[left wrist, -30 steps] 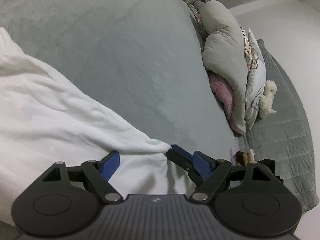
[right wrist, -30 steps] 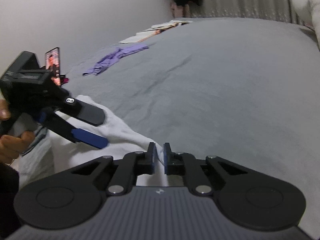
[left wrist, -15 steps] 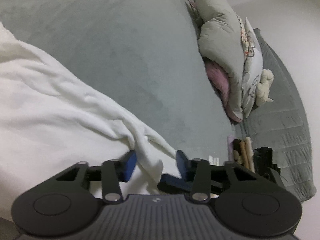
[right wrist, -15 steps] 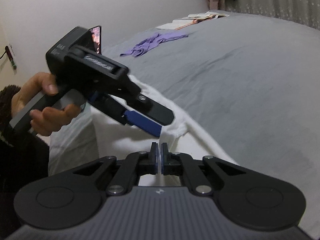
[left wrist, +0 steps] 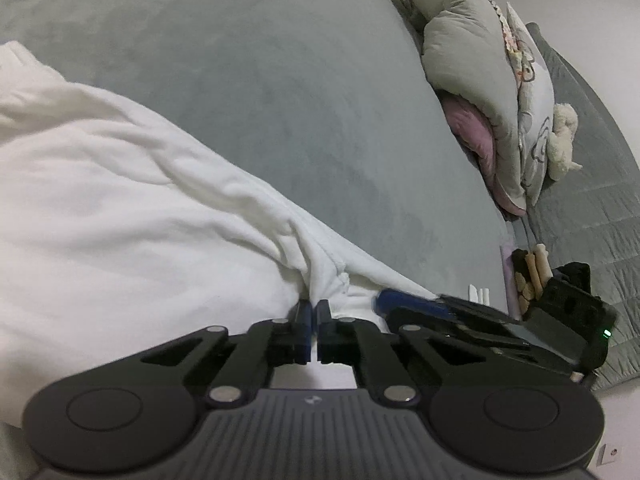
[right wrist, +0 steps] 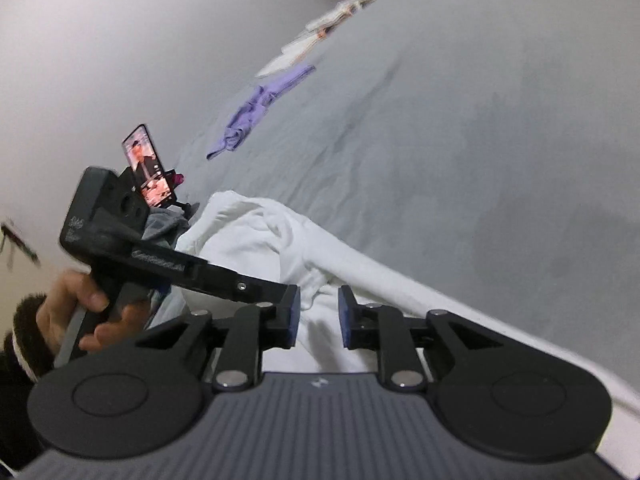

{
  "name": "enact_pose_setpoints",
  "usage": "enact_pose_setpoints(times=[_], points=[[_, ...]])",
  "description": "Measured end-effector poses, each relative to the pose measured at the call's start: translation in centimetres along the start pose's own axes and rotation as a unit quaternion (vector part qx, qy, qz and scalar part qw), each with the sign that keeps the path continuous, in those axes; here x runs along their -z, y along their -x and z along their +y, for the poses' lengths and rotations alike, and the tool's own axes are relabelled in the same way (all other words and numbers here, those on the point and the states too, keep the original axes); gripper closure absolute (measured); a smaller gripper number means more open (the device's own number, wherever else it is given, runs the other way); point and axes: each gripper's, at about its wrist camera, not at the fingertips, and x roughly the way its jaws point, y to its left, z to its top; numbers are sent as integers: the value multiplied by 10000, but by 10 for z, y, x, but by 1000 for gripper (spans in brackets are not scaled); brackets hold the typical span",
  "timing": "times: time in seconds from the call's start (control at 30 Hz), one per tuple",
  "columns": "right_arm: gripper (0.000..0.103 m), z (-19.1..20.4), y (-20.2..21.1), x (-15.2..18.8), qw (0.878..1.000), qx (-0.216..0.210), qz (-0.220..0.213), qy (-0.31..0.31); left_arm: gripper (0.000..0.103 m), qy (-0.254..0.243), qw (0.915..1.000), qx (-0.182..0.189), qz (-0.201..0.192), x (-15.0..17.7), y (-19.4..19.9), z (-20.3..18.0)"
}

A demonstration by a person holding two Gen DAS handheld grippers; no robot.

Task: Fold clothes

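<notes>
Left gripper [left wrist: 314, 312]: its blue pads are pinched together on a bunched fold of the white garment [left wrist: 140, 216], at the cloth's near corner. In the right wrist view the same tool reaches in from the left, its tip meeting the cloth beside the right gripper's left pad.
Right gripper [right wrist: 318, 312]: its jaws are opening, a narrow gap between the blue pads. White cloth lies under and between them, but the pads do not press on it.
Hand [right wrist: 80, 312]: the person's left hand wraps the handle of the left gripper at the lower left of the right wrist view, above a dark fuzzy sleeve [right wrist: 20, 344].
White garment: it lies rumpled on the grey bed [left wrist: 260, 80] at the near edge, spreading away leftwards in the left wrist view; one ridge of cloth runs along the mattress towards the right in the right wrist view.
Phone [right wrist: 148, 168]: it stands propped upright with a lit screen, behind the left gripper's body, near the wall.
Purple garment [right wrist: 256, 108]: it lies crumpled on the bed, well apart from the white one, further towards the wall.
Papers [right wrist: 320, 36]: flat sheets rest beyond the purple garment, blurred.
Pillows [left wrist: 480, 80]: grey and pink bedding is heaped at the far right edge of the bed, with a pale plush toy [left wrist: 564, 140] beside it.
</notes>
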Motion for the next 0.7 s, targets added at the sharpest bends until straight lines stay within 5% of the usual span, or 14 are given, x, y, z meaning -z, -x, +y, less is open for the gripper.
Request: enact_pose_setpoints(times=[0.37, 0.53, 0.7], points=[[78, -15, -35, -5, 9930, -412, -292, -1063, 100, -144, 9999, -15, 51, 0, -3, -4], [77, -14, -44, -8, 9889, -471, -549, -1294, 85, -257, 9997, -11, -46, -2, 5, -3], [78, -23, -33, -15, 9806, -339, -1082, -1598, 82, -339, 9994, 22, -97, -4, 16, 1]])
